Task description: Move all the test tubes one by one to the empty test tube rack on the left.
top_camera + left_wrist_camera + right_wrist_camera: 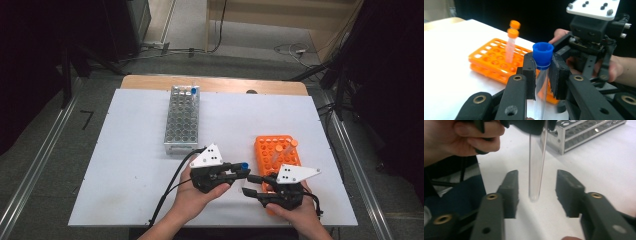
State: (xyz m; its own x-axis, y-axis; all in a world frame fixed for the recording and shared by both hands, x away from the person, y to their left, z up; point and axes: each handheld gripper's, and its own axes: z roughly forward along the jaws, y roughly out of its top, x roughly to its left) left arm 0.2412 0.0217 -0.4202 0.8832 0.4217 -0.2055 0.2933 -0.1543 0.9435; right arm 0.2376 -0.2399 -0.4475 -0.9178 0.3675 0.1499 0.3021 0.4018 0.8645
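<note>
Blue-capped tube stands clamped in the left gripper, while the right gripper spreads released, its pads flanking the tube's lower end beside the orange rack.

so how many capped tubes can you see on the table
4: two orange-capped tubes stand in the orange rack, one blue-capped tube in the metal rack, one held by the left gripper. Others may be hidden.

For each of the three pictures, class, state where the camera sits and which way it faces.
High view: above the table, looking forward and down; both forearms, left tool, right tool.
Left gripper view: on the left tool, facing the orange rack; jaws clamp the blue-capped tube.
Right gripper view: on the right tool, facing the metal rack; jaws apart.
Shared: that tube.
</note>
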